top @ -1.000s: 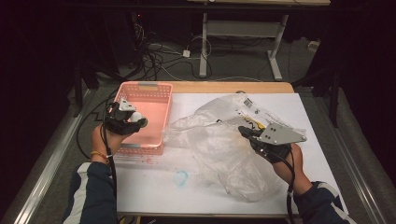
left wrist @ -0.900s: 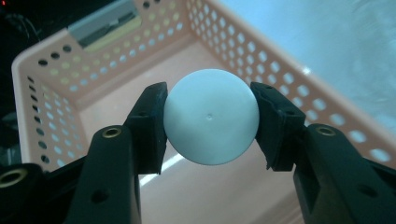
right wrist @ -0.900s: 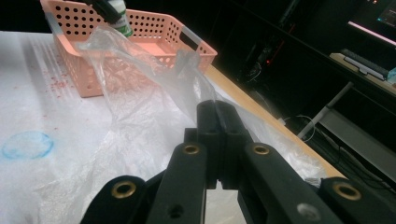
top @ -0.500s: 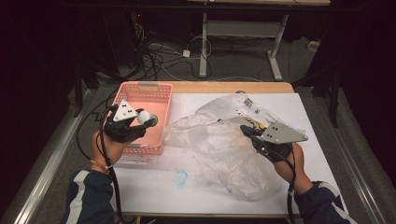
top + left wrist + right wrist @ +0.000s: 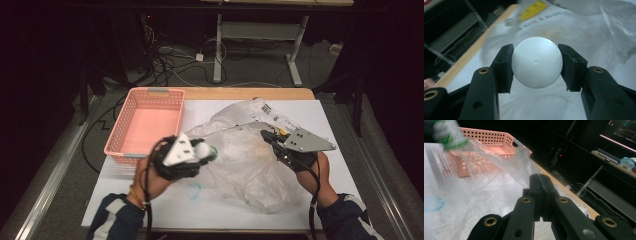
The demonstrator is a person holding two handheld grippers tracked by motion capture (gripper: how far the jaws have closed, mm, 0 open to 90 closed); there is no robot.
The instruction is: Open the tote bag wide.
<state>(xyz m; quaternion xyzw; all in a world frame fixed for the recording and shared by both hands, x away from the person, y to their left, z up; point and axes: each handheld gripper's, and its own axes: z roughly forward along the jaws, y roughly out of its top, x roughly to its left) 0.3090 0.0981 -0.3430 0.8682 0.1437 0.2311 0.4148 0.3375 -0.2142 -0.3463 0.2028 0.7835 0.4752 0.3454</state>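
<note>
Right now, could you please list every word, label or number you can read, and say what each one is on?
None can be read.
White barcode label on the plastic bag: too small.
Yellow label on the bag: blurred.
Row of small print beneath it: blurred.
White ball: no lettering.

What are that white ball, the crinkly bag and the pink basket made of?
White ball: probably hard plastic, smooth matt shell with a tiny dimple. Bag: thin clear plastic film, wrinkled and glinting. Pink basket: moulded plastic, judging by its regular perforated walls.
</note>
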